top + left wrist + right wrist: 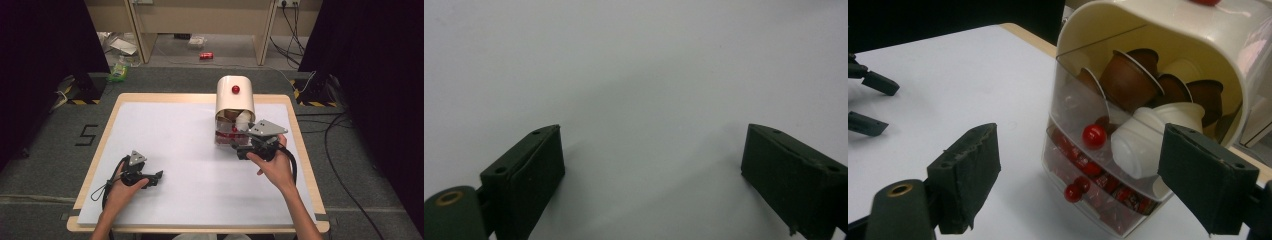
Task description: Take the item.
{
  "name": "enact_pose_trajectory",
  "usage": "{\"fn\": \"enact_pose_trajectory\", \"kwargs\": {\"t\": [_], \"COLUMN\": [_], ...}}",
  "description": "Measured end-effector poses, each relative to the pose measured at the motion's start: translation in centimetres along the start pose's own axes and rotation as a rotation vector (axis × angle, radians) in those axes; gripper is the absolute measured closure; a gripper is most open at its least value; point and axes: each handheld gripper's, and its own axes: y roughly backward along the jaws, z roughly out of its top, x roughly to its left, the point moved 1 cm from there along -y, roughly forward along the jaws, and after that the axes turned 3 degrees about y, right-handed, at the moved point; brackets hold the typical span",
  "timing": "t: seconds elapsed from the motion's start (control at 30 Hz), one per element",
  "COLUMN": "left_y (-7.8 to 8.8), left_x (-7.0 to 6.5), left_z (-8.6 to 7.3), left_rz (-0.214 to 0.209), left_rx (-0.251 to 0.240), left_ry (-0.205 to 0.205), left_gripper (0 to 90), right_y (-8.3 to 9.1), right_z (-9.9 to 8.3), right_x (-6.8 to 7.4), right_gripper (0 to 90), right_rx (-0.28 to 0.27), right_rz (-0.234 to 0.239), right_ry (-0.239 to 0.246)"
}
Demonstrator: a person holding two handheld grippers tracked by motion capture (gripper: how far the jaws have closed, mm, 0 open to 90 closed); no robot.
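Your right gripper point(1078, 180) sits jaws apart before the capsule dispenser point(1148, 125) — your left gripper point(651, 165), also spread, over bare table point(634, 60).

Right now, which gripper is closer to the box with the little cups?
Right. The right gripper sits just in front of the box; the left gripper rests far off on the table's other side.

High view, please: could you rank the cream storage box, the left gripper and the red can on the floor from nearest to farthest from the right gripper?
From the right gripper:
1. Cream storage box, directly ahead of it at the table's far side.
2. Left gripper, across the white sheet toward the table's near left.
3. Red can, on the floor beyond the table's far edge.
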Motion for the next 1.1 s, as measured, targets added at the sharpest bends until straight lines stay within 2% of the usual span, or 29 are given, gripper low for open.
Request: {"fn": "enact_pose_trajectory", "kwargs": {"t": [0.23, 0.37, 0.43, 0.67, 0.77, 0.97, 1.1], "left_y": [0.0, 0.0, 0.0, 0.0, 0.0, 0.0, 0.0], "left_x": [0.0, 0.0, 0.0, 0.0, 0.0, 0.0, 0.0], "left_z": [0.0, 0.0, 0.0, 0.0, 0.0, 0.0, 0.0], "left_rz": [0.0, -0.001, -0.002, -0.003, -0.002, -0.003, -0.003], "left_rx": [0.0, 0.0, 0.0, -0.001, -0.001, -0.001, -0.001], "left_ry": [0.0, 0.001, 0.002, 0.002, 0.001, 0.001, 0.002], "left_gripper": [9.4, 9.4, 9.4, 9.4, 9.4, 9.4, 9.4], "right_y": [-1.3, -2.4, -3.2, -4.3, -4.3, -4.0, -3.7], "right_z": [1.3, 1.7, 1.8, 1.4, 1.3, 1.3, 1.3], "right_x": [-0.6, -0.8, -1.1, -1.4, -1.4, -1.6, -1.4], "right_gripper": [18.7, 18.8, 19.2, 19.2, 19.2, 19.2, 19.2], "right_rx": [0.007, 0.033, 0.041, 0.075, 0.078, 0.088, 0.097], "right_rz": [0.003, 0.008, 0.015, 0.022, 0.023, 0.059, 0.064], "right_ry": [0.022, 0.025, 0.031, 0.021, 0.027, 0.009, 0.021]}}
